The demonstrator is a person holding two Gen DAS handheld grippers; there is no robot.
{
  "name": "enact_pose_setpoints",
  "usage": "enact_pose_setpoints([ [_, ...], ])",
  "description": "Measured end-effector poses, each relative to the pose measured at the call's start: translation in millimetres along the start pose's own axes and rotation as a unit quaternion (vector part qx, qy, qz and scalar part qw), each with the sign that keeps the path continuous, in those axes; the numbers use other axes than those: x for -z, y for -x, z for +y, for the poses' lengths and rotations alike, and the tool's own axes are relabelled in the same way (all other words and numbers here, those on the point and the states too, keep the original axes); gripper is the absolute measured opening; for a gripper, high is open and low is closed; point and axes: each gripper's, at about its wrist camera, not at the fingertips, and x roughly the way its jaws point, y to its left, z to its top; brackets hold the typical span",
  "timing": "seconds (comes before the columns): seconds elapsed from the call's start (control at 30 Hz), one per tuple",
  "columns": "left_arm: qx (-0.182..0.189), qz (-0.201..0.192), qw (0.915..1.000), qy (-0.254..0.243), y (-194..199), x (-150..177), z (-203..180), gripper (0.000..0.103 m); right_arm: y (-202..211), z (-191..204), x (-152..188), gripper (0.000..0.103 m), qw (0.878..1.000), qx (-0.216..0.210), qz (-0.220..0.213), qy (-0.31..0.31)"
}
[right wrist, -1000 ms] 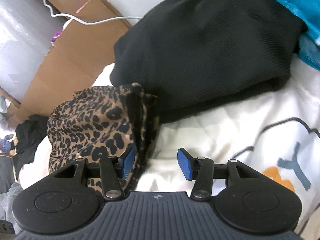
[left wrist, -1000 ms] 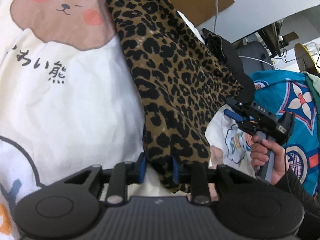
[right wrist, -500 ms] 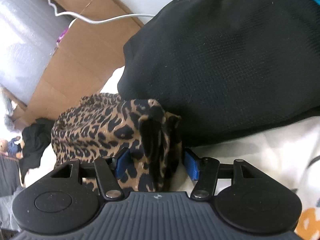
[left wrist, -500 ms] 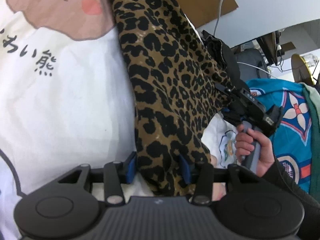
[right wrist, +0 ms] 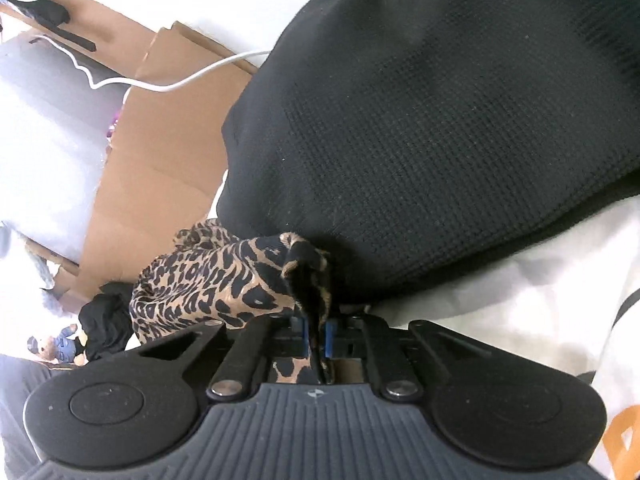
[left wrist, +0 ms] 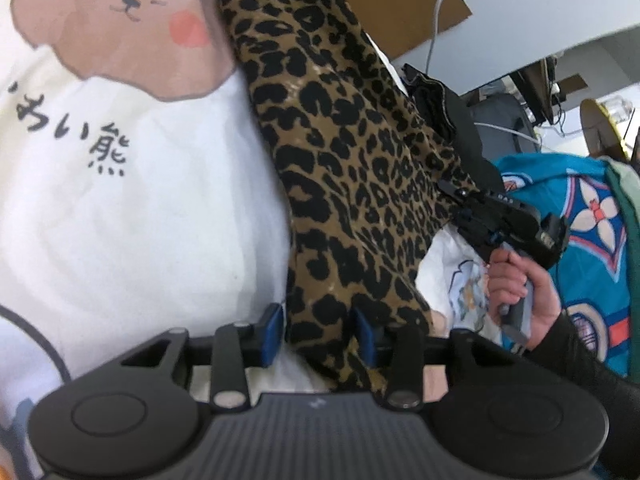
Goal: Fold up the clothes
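A white bedsheet (left wrist: 132,216) printed with a brown bear (left wrist: 120,28) and dark lettering covered the left of the left wrist view; a leopard-print garment (left wrist: 344,168) lay on it in a long strip, its near end between the blue pads of the left gripper (left wrist: 318,334), whose jaws were closing with the cloth between them, the right pad against the fabric, the left pad just beside it; further right a hand (left wrist: 520,284) held the right gripper (left wrist: 460,204) at the strip's far corner, beside a turquoise patterned cloth (left wrist: 592,232); in the right wrist view flattened cardboard (right wrist: 160,160) and a white cable (right wrist: 160,80) lay to the left, the right gripper (right wrist: 316,338) was clenched on a bunched fold of the leopard-print garment (right wrist: 224,280), and a black knit garment (right wrist: 440,120) lay heaped behind it; no container showed.
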Motion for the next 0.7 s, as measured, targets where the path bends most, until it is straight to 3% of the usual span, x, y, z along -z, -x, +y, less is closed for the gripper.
enact_pose_setpoints([
  [0.1,-0.005,0.012,0.9999,-0.003,-2.1,-2.1,-1.5,0.034,-3.7,3.3,-0.4,0.009,1.0,0.013,0.004,0.013],
  [0.2,-0.012,0.033,0.9993,-0.013,-5.4,-0.7,-9.2,0.03,-9.0,5.5,-2.9,0.032,0.999,0.026,0.012,0.016],
  [0.23,-0.015,0.035,0.9991,-0.015,-5.7,0.2,-11.0,0.03,-11.6,7.4,-3.6,0.035,0.999,0.027,0.013,0.022],
  [0.3,-0.02,0.035,0.9991,-0.014,-6.2,1.2,-12.9,0.028,-16.7,11.5,-5.2,0.034,0.999,0.03,0.017,0.033],
  [0.33,-0.024,0.034,0.9991,-0.012,-5.9,1.5,-12.7,0.021,-19.2,14.0,-6.6,0.023,0.999,0.033,0.019,0.039],
  [0.43,-0.028,0.027,0.9992,-0.009,-3.7,3.6,-14.2,0.013,-20.5,20.0,-8.1,0.008,0.998,0.034,0.024,0.049],
  [0.7,-0.016,0.01,0.9998,0.001,25.8,-2.7,-19.9,0.01,-0.8,24.5,4.5,0.005,0.999,0.018,0.012,0.026],
])
